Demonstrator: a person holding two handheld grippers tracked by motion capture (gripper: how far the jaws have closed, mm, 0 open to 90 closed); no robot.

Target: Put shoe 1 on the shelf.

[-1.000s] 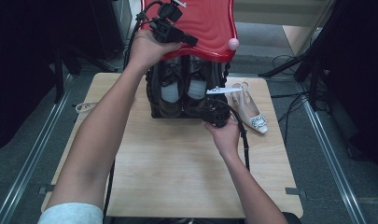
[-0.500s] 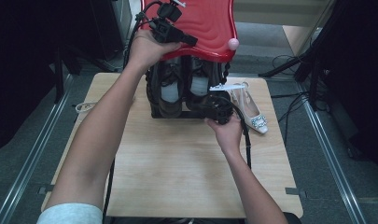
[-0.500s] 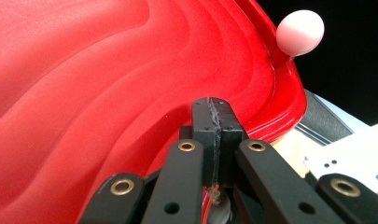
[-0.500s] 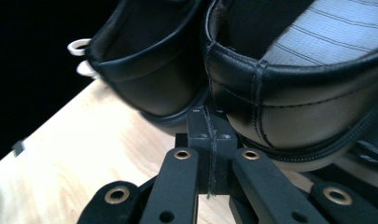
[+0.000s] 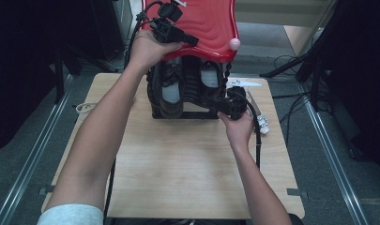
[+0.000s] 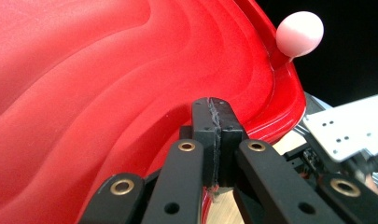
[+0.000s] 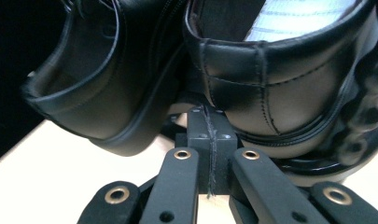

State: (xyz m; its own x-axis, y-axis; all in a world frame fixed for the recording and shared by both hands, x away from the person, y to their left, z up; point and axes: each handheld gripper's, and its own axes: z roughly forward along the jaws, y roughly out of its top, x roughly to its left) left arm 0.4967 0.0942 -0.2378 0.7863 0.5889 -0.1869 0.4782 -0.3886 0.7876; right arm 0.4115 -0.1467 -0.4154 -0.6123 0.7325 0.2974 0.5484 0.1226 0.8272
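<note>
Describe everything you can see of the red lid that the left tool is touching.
The red lid looks like glossy moulded plastic with wavy ridges across its surface. A pale pink ball knob stands at its rim. It is raised and tilted above a black rack holding dark shoes. The left tool, jaws shut, rests against its near edge; whether it pinches the rim is unclear.

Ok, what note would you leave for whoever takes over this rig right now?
Left hand-held gripper: jaws shut at the edge of the raised red lid; whether it pinches the rim is unclear.
Right hand-held gripper: jaws shut, tips close to the black shoes in the black rack, holding nothing.
White shoe lies on the table, right of the rack.
Done: lid up. Left, probably: white shoe into the rack.
</note>
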